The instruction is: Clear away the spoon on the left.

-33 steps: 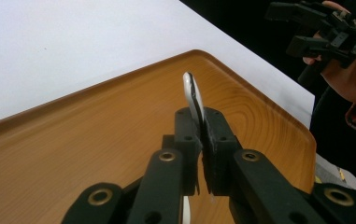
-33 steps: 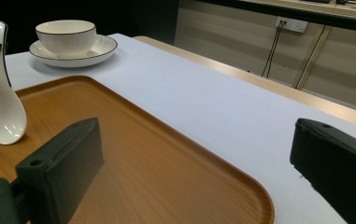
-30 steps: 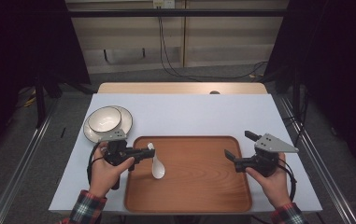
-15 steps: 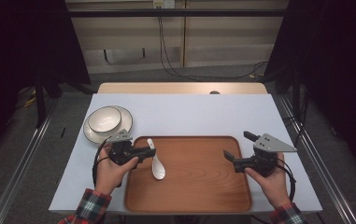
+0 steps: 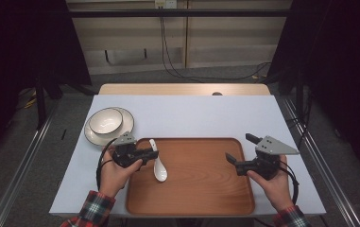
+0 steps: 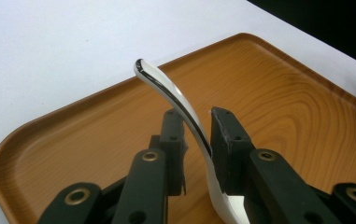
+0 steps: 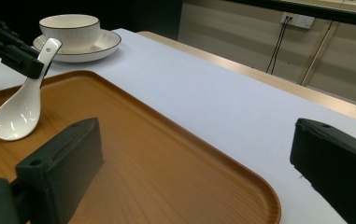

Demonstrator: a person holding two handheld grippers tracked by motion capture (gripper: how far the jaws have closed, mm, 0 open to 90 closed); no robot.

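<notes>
Now that the left gripper (image 6: 196, 135) has just been opening, its jaws standing slightly apart around the spoon (image 5: 158, 163) handle, the spoon seems delivered to the tray (image 5: 201, 198), while the right gripper (image 5: 236, 150) hangs open.

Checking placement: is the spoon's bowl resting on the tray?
Yes. The spoon bowl rests on the tray, handle angled up.

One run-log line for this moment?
left gripper: jaws just opening, astride spoon handle | spoon: on tray | right gripper: open, idle
</notes>
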